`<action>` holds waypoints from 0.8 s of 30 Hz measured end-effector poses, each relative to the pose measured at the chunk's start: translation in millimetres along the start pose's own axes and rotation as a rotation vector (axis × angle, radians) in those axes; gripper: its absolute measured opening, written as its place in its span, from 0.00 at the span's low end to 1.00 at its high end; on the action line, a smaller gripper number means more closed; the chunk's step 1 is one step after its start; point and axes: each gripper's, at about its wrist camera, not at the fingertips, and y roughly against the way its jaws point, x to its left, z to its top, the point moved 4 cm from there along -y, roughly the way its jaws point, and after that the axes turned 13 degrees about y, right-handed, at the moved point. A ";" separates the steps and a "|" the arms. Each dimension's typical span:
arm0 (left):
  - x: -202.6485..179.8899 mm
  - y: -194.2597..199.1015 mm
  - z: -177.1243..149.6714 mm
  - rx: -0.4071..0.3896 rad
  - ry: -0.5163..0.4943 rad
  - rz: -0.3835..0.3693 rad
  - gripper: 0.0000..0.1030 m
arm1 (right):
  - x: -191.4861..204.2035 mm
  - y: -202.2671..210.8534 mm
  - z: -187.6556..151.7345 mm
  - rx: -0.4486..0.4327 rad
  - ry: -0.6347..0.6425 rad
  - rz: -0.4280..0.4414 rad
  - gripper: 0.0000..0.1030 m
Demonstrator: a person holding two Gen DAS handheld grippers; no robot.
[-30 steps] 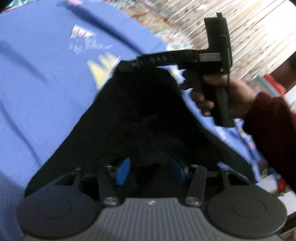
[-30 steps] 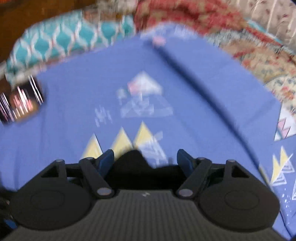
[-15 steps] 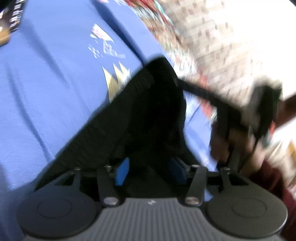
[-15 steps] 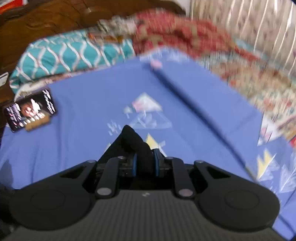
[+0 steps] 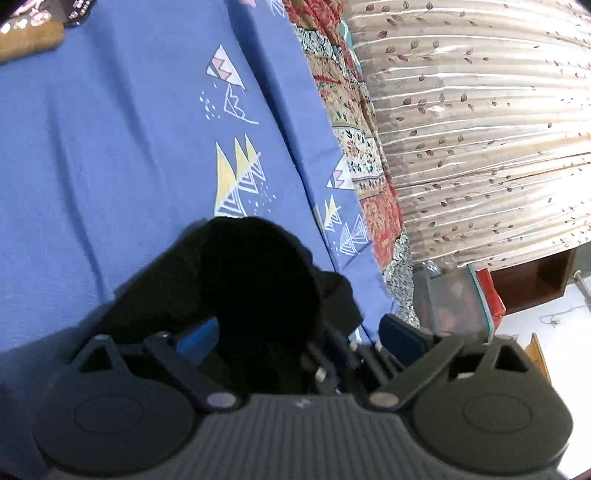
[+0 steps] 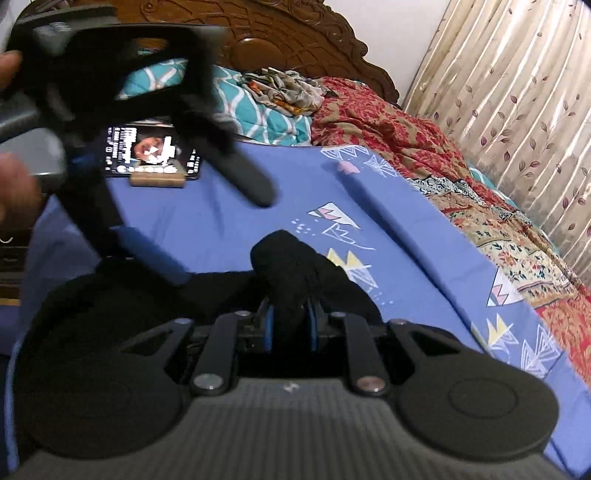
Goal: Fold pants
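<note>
The black pants [image 6: 110, 314] lie bunched on the blue patterned bedsheet [image 6: 258, 192]. My right gripper [image 6: 290, 325] is shut on a raised fold of the pants [image 6: 291, 266], its blue pads pressing both sides. In the left wrist view a black bunch of the pants [image 5: 258, 280] sits between the wide-spread fingers of my left gripper [image 5: 299, 332]. Its jaws are opening and the right blue pad [image 5: 402, 336] stands clear of the cloth. From the right wrist the left gripper [image 6: 218, 232] shows blurred at upper left, held by a hand [image 6: 14, 184].
A phone [image 6: 151, 151] leans on a wooden block on the sheet. Behind it are a teal pillow [image 6: 266, 110], a red quilt [image 6: 388, 129] and a carved headboard [image 6: 295, 33]. A curtain [image 5: 480, 129] hangs beyond the bed's right edge, with boxes [image 5: 454, 295] on the floor.
The right gripper closed on a fold of the pants and carried it toward the left gripper. The left gripper's jaws spread wide and rolled, and it now shows in the right wrist view.
</note>
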 end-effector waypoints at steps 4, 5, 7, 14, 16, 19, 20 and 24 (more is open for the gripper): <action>-2.5 -13.4 4.6 0.018 0.001 0.001 0.97 | 1.2 0.0 3.6 0.013 -0.025 0.006 0.20; -6.2 -18.3 4.1 0.027 -0.008 0.003 0.97 | 1.7 -1.1 5.0 0.013 -0.027 0.007 0.20; -13.6 -28.7 0.8 0.045 -0.041 0.022 0.93 | 0.7 -3.0 9.7 0.001 -0.037 0.007 0.20; -15.7 -42.1 -1.4 0.079 -0.064 0.062 0.15 | -10.6 -3.5 12.0 -0.011 -0.104 -0.016 0.22; -17.7 -37.3 -0.6 0.051 -0.079 0.082 0.12 | -17.4 3.1 5.6 -0.005 -0.159 0.007 0.29; -20.1 -21.8 4.9 0.006 -0.078 0.082 0.12 | -29.4 23.0 -8.3 0.001 -0.258 0.009 0.29; -21.7 -17.7 7.3 -0.002 -0.073 0.075 0.11 | -36.8 30.4 -16.5 0.013 -0.306 -0.001 0.29; -26.5 0.8 12.7 -0.031 -0.073 0.069 0.11 | -89.6 80.7 -74.4 0.078 -0.627 -0.120 0.29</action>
